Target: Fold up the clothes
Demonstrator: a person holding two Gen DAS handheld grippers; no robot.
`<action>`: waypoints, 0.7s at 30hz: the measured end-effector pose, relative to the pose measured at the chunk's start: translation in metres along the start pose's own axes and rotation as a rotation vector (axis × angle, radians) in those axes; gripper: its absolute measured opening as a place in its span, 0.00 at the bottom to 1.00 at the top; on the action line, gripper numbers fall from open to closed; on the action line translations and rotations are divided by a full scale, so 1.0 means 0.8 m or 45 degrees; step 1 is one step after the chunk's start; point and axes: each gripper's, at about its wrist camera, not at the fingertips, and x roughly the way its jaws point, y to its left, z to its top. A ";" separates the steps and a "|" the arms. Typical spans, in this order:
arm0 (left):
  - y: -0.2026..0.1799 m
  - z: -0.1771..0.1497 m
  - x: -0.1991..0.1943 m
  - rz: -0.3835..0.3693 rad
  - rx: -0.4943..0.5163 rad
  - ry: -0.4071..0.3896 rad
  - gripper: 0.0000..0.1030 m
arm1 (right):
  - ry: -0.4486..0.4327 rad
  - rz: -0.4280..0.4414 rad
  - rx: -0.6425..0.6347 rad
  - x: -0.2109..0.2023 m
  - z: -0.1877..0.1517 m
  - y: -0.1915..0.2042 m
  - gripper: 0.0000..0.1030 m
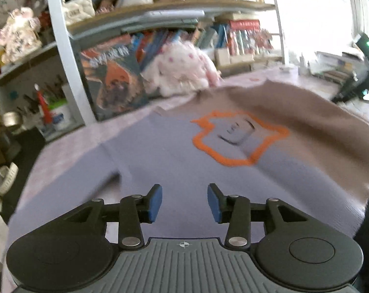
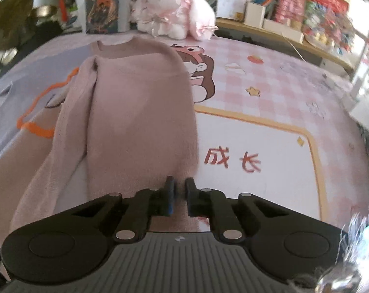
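A dusty-pink knit sweater (image 2: 135,112) lies on the bed, folded lengthwise, with one sleeve (image 2: 62,127) trailing down its left side. In the left wrist view it shows as a brownish fold (image 1: 306,122) at the right. My right gripper (image 2: 179,193) is nearly shut at the sweater's near hem, and whether it pinches the cloth I cannot tell. My left gripper (image 1: 184,201) is open and empty above a lavender garment (image 1: 160,161) with an orange outline print (image 1: 233,141).
A pink checked cartoon bedsheet (image 2: 270,92) covers the bed to the right. A white-pink plush toy (image 2: 174,9) sits at the far edge in front of bookshelves (image 2: 294,7). A poster book (image 1: 113,83) leans on a white shelf post (image 1: 62,44).
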 end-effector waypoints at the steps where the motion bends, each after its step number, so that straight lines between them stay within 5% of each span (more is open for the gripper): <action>1: -0.004 -0.002 0.002 -0.005 0.002 0.011 0.40 | -0.011 -0.097 -0.070 0.003 0.004 0.003 0.07; 4: -0.016 -0.006 0.007 -0.019 0.007 0.046 0.41 | -0.017 -0.420 -0.315 0.031 0.016 0.006 0.07; 9: -0.032 -0.012 0.016 -0.032 0.014 0.097 0.41 | 0.028 -0.677 -0.397 0.090 0.037 -0.038 0.07; 18: -0.034 -0.007 0.022 -0.008 0.005 0.118 0.43 | -0.024 -0.825 -0.304 0.130 0.063 -0.095 0.09; 21: -0.033 -0.005 0.017 0.004 0.000 0.093 0.53 | -0.098 -0.744 -0.184 0.114 0.066 -0.099 0.31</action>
